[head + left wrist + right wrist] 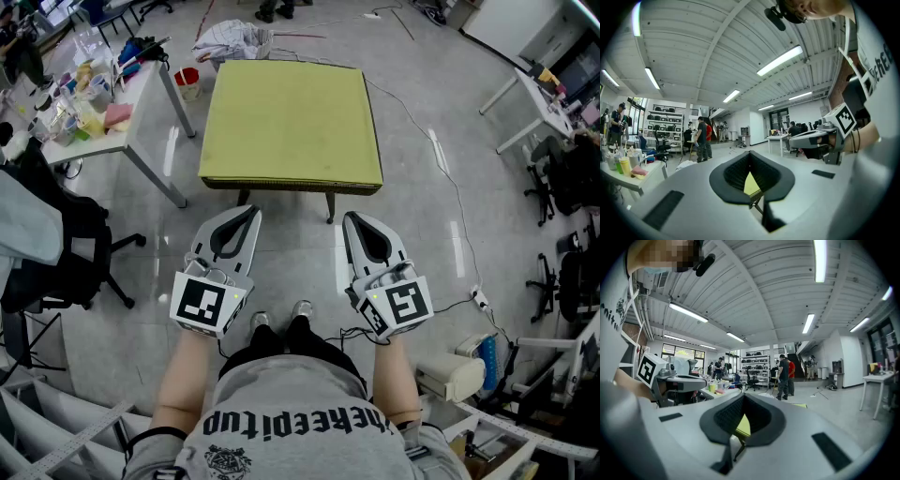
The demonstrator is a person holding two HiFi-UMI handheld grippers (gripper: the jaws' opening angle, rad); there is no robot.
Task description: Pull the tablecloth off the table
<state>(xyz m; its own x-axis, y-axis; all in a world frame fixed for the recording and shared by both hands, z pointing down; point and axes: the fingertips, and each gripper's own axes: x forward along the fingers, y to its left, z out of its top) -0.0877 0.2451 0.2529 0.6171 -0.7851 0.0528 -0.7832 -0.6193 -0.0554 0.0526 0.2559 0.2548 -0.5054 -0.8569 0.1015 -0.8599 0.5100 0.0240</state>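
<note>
While the person stands facing a small table [330, 204], the yellow-green tablecloth [291, 117] lies flat over its whole top, straight ahead at twelve o'clock, with its near edge folded down over the table's rim. Both tools are held out level in front of the body, side by side and pointing at the table. The left gripper [248, 214] has its jaws pressed together with nothing between them; through the gap in its black padding a sliver of the yellow cloth shows beyond. The right gripper [352, 218] is likewise closed and empty, aimed the same way. Neither one touches the cloth; both stop short of the table's near edge.

Off at ten o'clock stands a white work table [141, 117] crowded with bottles and small items, and a red bucket [187, 80] sits on the floor between it and the covered table. A black office chair [66, 253] is at nine o'clock, close by the person's left side. A crumpled heap of cloth [234, 39] lies on the floor past the table's far left corner.
</note>
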